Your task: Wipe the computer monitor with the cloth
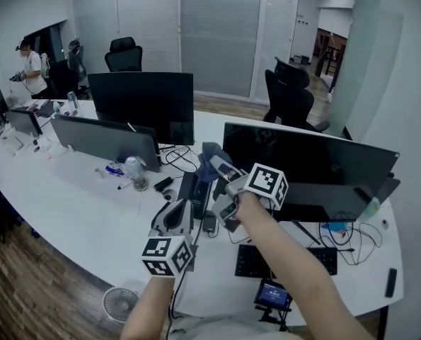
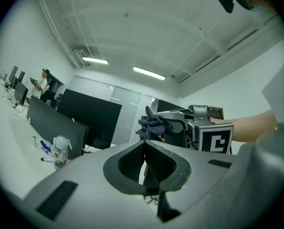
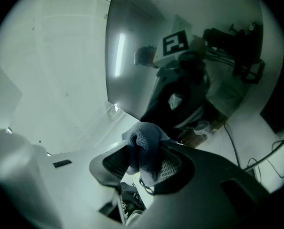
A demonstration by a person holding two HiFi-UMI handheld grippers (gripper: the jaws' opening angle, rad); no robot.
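The cloth (image 1: 211, 160) is bunched into a dark grey wad and pinched in the right tool (image 1: 221, 168). Its jaws are pressed in on the fabric, and a good lump of it sticks out past the tips. I'd say it's held that way so only soft cloth meets the glass, not the hard jaws. Straight ahead of that tool is the monitor (image 1: 316, 165). The wad sits right by the screen's left edge, though I can't tell whether it's touching. In the right gripper view the cloth (image 3: 144, 151) fills the gap between the jaws, and the dark screen (image 3: 127, 56) beyond shows the tool's own reflection, so it is squared up to the screen and close. To my eye the wipe is about to start from that edge, or is only just under way. The left tool (image 1: 182, 205) hangs lower, off to the right tool's left. Its jaws are pressed together on nothing, as the left gripper view (image 2: 144, 162) shows, and it looks parked out of the way because one tool is enough for wiping. Below the right tool a keyboard (image 1: 256, 261) and a tangle of cables lie on the white tabletop (image 1: 90, 211), so a low stroke near the bottom of the screen would need some care. Further out past the left tool are a small bottle (image 1: 134, 170) and another monitor (image 1: 143, 105).
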